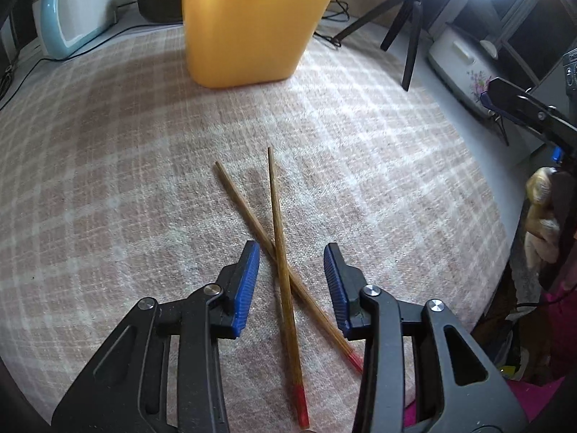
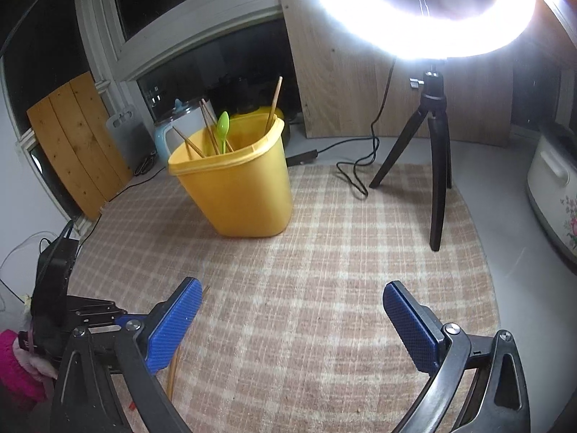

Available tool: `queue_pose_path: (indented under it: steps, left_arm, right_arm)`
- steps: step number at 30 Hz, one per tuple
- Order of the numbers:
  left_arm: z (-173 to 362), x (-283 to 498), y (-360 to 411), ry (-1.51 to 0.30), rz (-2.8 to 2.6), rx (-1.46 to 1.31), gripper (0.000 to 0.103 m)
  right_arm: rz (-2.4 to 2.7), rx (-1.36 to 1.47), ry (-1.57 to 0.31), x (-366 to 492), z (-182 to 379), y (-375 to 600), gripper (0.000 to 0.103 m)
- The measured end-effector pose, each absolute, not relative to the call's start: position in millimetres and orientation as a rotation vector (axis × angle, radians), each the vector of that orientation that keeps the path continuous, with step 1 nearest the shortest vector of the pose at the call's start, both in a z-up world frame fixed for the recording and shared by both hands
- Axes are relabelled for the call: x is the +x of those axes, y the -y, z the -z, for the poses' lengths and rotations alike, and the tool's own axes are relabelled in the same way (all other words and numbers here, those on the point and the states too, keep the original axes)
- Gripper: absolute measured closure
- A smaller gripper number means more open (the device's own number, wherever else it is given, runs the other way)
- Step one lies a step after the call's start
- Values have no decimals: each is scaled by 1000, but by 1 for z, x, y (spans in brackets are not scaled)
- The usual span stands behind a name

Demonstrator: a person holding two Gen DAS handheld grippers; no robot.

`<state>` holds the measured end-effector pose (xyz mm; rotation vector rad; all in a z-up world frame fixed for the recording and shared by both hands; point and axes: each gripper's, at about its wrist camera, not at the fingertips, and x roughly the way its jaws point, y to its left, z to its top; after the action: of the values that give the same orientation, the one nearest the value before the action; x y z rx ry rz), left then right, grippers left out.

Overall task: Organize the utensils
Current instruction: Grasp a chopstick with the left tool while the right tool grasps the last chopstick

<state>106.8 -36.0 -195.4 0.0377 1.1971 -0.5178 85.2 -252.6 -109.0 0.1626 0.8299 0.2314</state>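
On the checked desk [image 1: 108, 180], two crossed chopsticks [image 1: 277, 238] lie between the released left gripper's [image 1: 291, 252] blue pads, untouched. Right gripper [image 2: 292, 296] released, empty. Far: yellow bin [image 2: 234, 187] holding chopsticks and green spoon [image 2: 223, 126].

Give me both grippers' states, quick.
Left gripper: open, empty, jaws either side of the crossed chopsticks without touching them.
Right gripper: open wide, holding nothing.
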Motion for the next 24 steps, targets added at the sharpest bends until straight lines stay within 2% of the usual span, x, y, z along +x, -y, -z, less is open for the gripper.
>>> queue_pose_path:
  steps: [4, 10, 11, 15, 20, 22, 24]
  left_arm:
    - [202, 110, 40, -1204, 511, 38, 70]
    - [208, 113, 38, -1213, 489, 18, 79]
    - [209, 113, 37, -1214, 485, 19, 85]
    - [210, 114, 32, -1216, 478, -6, 95]
    - [208, 115, 23, -1213, 486, -51, 97]
    - [207, 115, 20, -1214, 488, -66, 98]
    - [206, 114, 16, -1211, 483, -78, 98]
  right_arm:
    - [-236, 183, -852, 83, 114, 255, 4]
    - [-243, 201, -877, 82, 121, 254, 6]
    - [-245, 201, -879, 82, 121, 252, 6]
    - [-254, 197, -890, 84, 125, 245, 6]
    - [-288, 198, -912, 90, 128, 233, 7]
    - [-303, 203, -923, 92, 130, 228, 11]
    - [-326, 212, -952, 97, 135, 221, 23]
